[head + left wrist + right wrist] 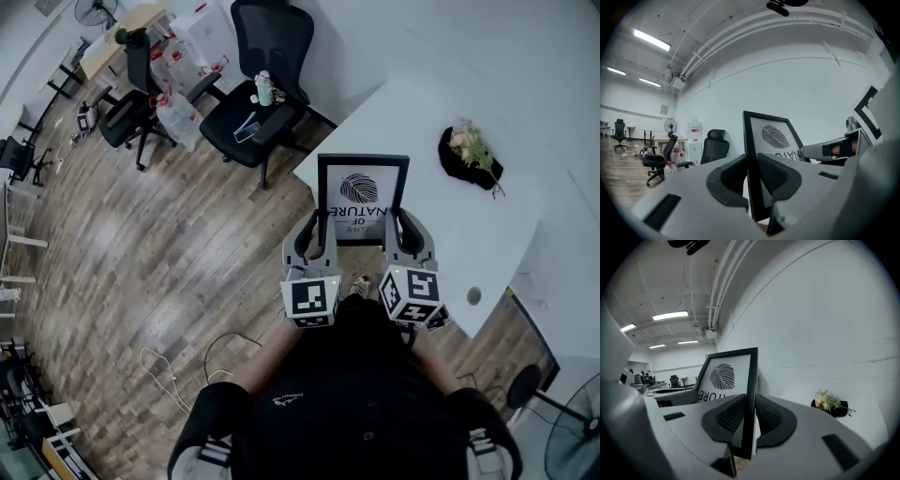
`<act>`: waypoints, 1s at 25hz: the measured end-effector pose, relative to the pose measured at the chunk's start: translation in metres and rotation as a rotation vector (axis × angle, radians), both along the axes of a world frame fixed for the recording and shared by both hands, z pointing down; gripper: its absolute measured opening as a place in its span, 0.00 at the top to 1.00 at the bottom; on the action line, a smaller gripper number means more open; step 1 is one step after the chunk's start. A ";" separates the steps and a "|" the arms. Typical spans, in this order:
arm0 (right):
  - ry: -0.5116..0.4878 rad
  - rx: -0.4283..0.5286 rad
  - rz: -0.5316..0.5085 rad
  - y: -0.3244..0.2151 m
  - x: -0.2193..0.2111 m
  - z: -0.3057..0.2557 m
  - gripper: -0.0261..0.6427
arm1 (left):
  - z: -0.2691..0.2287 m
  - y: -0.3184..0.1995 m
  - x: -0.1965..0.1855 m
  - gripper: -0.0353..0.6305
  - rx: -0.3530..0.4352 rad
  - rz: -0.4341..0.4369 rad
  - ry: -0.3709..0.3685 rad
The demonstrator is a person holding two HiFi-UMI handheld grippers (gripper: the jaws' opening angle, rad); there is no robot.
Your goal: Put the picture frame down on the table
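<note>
black-edged picture frame (363, 199) shows a leaf print (359, 188), lettering (361, 217) upside down.

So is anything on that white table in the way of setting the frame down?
Nothing visible is. The picture frame, clamped at its sides by the left gripper and right gripper, is held above the near edge of the table. The flowers lie apart, off to the right.
</note>
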State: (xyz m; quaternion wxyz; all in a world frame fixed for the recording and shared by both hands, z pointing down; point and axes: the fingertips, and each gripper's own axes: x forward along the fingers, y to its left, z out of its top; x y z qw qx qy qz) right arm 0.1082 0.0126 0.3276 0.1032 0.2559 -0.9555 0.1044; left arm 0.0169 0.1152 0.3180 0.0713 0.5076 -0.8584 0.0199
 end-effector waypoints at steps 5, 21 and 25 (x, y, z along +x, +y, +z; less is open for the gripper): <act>-0.006 0.000 -0.029 -0.042 0.000 0.002 0.86 | 0.002 -0.038 0.006 0.83 0.014 -0.030 -0.001; 0.010 -0.048 0.076 -0.113 0.006 0.022 0.86 | 0.017 -0.120 -0.001 0.83 -0.031 0.081 0.001; 0.017 -0.045 0.168 -0.133 0.007 0.025 0.86 | 0.022 -0.150 -0.009 0.83 -0.030 0.170 0.009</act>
